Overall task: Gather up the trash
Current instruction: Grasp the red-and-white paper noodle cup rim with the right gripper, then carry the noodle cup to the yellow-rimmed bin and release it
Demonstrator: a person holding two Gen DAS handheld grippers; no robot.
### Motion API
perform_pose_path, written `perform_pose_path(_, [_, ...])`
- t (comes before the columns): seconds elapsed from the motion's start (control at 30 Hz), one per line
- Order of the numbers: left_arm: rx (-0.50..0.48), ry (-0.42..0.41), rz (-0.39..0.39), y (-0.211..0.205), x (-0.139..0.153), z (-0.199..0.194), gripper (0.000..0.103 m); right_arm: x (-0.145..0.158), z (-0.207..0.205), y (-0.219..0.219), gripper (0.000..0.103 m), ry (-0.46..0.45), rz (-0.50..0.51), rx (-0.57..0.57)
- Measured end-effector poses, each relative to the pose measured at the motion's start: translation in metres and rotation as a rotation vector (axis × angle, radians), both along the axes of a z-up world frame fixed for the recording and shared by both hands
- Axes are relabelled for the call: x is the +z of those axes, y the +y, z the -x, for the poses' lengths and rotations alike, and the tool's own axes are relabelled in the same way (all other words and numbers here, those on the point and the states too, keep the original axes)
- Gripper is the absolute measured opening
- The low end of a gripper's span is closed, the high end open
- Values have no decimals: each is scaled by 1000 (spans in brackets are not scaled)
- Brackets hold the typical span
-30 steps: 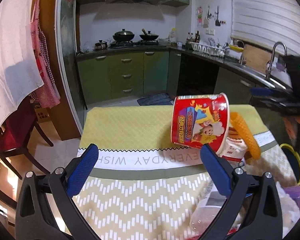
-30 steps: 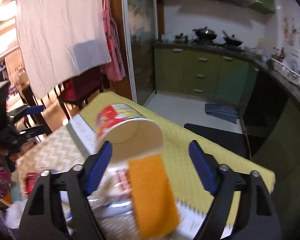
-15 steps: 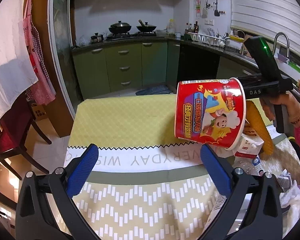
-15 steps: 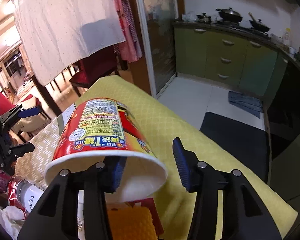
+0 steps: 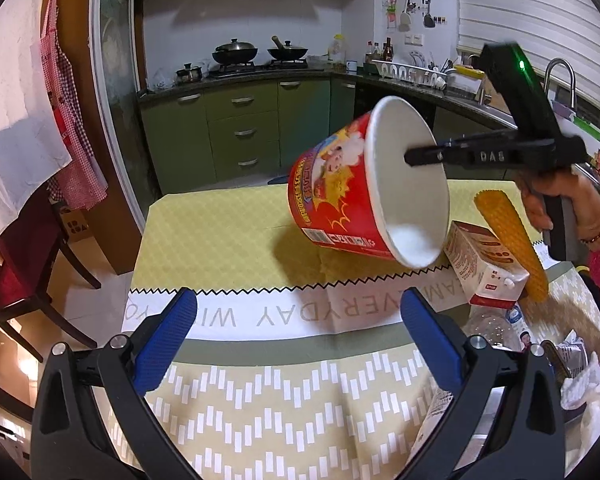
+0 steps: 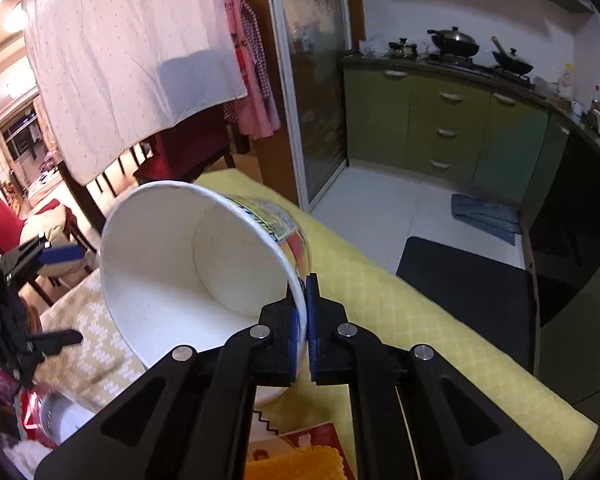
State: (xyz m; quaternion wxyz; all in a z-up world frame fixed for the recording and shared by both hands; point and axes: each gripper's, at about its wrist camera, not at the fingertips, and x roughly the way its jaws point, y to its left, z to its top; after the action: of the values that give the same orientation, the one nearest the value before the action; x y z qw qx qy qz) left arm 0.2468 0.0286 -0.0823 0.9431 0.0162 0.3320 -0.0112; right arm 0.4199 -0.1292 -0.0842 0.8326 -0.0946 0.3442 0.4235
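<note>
Cup: we see the red noodle cup [image 5: 340, 200] tipped on its side, lifted clear of the surface [image 5: 228, 232], mouth facing the right gripper.
Right gripper [image 6: 302, 312]: its jaws have just closed and now pinch the cup's rim wall between them.
Left gripper [image 5: 296, 332]: we find its jaws spread wide, with nothing between them.
Beside the cup: a small carton [image 5: 484, 268] and a yellow sponge [image 5: 512, 248] lie close by.

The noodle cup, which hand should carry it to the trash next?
The right. Its gripper is already shut on the noodle cup wall, holding it tilted above the table. The left gripper is open and holds nothing.
</note>
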Motion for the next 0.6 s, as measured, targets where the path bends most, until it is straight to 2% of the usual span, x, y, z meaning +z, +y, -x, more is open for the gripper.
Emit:
perform_pose_path(0.13, [-8, -1, 0, -3, 0, 3, 97, 26, 12, -10, 5, -22, -34, -45])
perform_pose_path(0.3, [-23, -9, 17, -3, 3, 8, 97, 71, 49, -56, 5, -61, -67, -149])
perform_pose_path(0.43, [-31, -22, 26, -4, 8, 11, 97, 104, 92, -122, 5, -35, -76, -256])
perform_pose_path(0.6, [-40, -36, 37, -5, 13, 16, 97, 122, 158, -242, 5, 53, -80, -497])
